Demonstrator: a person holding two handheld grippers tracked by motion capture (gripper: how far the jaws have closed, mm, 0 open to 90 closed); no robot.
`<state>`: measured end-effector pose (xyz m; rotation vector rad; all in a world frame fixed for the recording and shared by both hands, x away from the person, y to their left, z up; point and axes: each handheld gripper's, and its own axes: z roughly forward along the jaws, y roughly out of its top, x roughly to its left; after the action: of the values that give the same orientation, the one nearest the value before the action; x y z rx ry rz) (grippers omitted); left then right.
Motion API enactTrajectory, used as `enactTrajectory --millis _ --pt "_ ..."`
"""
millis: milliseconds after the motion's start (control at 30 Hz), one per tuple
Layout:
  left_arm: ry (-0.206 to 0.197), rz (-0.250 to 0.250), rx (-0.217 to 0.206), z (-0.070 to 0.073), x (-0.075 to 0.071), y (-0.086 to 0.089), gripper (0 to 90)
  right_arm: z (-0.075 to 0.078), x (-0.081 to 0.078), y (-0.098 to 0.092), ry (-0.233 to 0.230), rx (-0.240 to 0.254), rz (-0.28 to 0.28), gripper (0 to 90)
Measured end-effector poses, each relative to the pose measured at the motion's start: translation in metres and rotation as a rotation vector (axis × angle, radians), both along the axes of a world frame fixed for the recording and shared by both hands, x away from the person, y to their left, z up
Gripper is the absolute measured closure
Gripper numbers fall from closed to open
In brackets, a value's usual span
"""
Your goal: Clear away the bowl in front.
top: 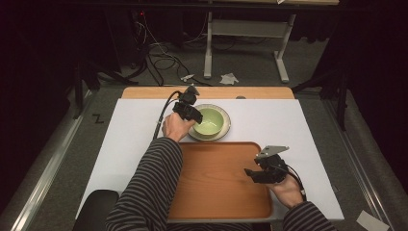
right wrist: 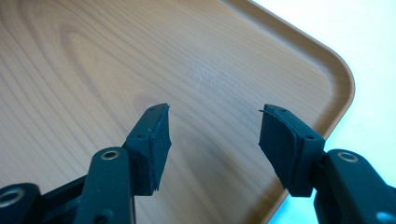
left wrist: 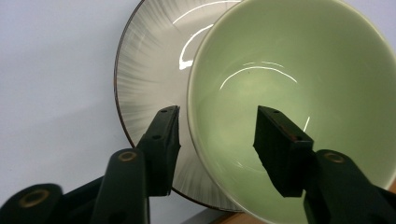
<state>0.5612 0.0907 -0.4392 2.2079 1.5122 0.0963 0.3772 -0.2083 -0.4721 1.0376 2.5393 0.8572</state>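
A pale green bowl [top: 210, 121] [left wrist: 289, 70] sits on a grey ribbed plate [top: 227, 126] [left wrist: 144, 79] at the back of the white mat. My left gripper [top: 193, 117] [left wrist: 217, 116] is open and straddles the bowl's near-left rim. One jaw is inside the bowl and the other is outside, over the plate. I cannot tell whether the pads touch the rim. My right gripper [top: 248, 173] [right wrist: 215, 112] is open with nothing between its jaws, low over the right part of a wooden tray [top: 216, 187] [right wrist: 93, 70].
The tray lies at the near middle of a white mat [top: 134, 130] that covers the table. The bowl and plate stand just beyond the tray's far edge. The person's striped sleeves [top: 149, 192] come in from below. Cables and a table frame [top: 208, 48] are on the floor beyond.
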Motion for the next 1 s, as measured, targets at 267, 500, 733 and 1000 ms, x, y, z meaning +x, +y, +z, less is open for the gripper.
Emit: enactTrajectory --millis 267,500,733,1000 --pt "0.055 0.011 -0.007 -0.01 0.007 0.001 62.8 0.0 0.0 -0.001 -0.005 0.003 0.001 44.6" --pt "0.067 0.017 0.007 -0.014 0.007 0.0 70.1 0.002 -0.001 -0.002 -0.027 0.002 -0.001 44.7" --pt "0.074 0.03 -0.006 -0.016 0.01 0.003 79.5 0.002 -0.001 -0.001 -0.028 -0.009 0.001 44.6" --pt "0.07 0.045 -0.042 -0.015 0.013 0.009 84.5 0.005 -0.005 -0.002 -0.062 0.005 -0.006 44.9"
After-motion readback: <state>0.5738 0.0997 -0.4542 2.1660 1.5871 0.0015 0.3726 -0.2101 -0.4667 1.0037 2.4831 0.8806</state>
